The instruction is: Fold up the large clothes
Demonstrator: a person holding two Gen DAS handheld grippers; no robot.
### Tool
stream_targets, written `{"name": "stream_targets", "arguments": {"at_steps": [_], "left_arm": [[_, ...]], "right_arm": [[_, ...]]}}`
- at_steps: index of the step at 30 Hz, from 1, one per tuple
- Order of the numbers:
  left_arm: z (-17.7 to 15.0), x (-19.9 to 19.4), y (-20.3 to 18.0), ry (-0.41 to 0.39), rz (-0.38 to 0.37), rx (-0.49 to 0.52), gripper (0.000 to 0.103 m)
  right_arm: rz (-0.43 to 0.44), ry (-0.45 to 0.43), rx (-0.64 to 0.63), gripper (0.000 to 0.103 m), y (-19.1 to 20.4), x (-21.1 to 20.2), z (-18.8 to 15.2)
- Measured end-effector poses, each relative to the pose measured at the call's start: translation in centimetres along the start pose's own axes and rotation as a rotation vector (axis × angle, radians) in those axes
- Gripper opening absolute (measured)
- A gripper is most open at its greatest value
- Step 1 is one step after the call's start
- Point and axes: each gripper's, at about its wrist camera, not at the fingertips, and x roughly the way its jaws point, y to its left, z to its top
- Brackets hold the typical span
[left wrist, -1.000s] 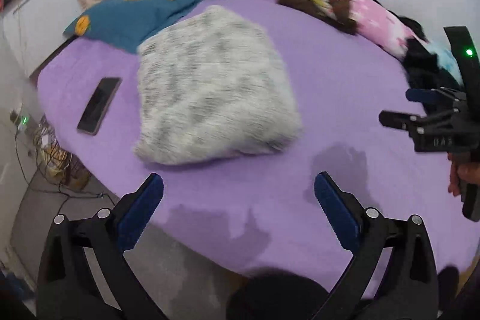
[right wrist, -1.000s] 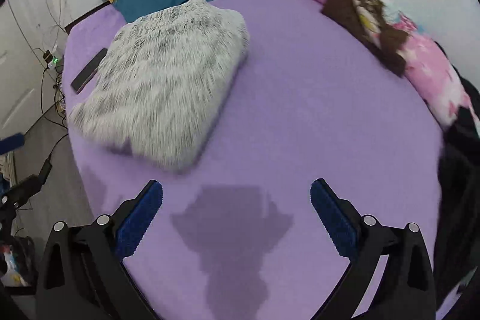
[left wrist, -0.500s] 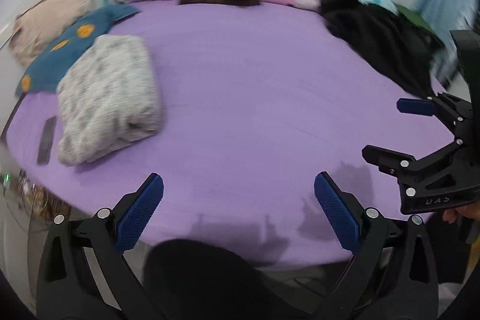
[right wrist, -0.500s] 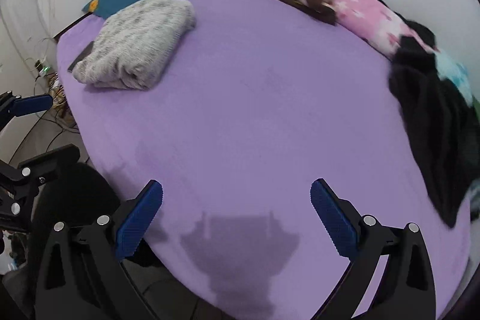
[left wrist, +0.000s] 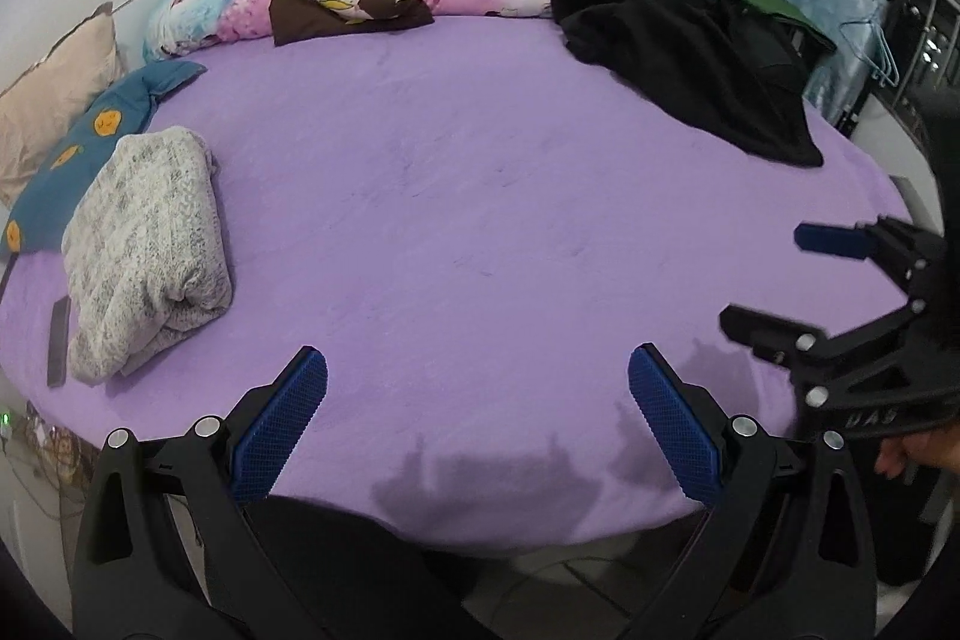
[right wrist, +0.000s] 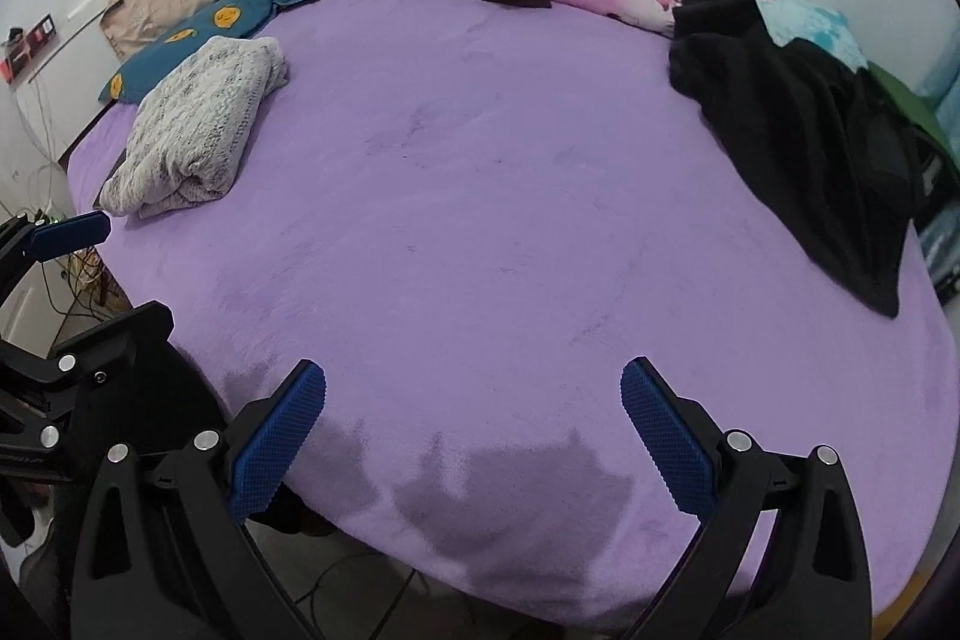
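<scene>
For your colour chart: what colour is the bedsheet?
Purple bedsheet; clearest in the right wrist view.

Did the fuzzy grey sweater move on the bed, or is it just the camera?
No, just the camera. The grey sweater lies folded beside the blue pillow and the phone, as it did before. It only looks smaller because the grippers pulled back.

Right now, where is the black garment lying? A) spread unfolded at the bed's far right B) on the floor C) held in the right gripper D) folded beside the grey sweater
A: the black garment lies rumpled at the far right of the purple bed, across from the folded grey sweater; both grippers are open and empty.
</scene>
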Motion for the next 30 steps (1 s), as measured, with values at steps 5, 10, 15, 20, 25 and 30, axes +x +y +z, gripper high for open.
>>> {"name": "stream_targets", "arguments": {"at_steps": [5,10,15,20,25,30], "left_arm": [[0.8,0.7,0.2,0.013,0.025,-0.009,0.097],[1.5,2.3,0.8,0.049,0.042,-0.02,0.097],[2.1,4.0,1.1,0.079,0.061,-0.01,0.097],[2.3,5.4,2.0,0.092,0.074,-0.024,0.097],[2.5,6.8,2.2,0.099,0.074,-0.015,0.097],[3.2,6.8,2.0,0.073,0.028,-0.052,0.097]], "right_arm": [[0.031,0.003,0.001,0.097,0.6,1.9,0.1],[0.062,0.029,0.014,0.097,0.2,3.7,0.1],[0.083,0.049,0.047,0.097,-0.7,5.2,0.3],[0.07,0.046,0.076,0.097,-1.6,6.2,0.5],[0.057,0.06,0.101,0.097,-2.3,7.2,0.5],[0.045,0.047,0.11,0.097,-2.8,7.0,0.7]]}}
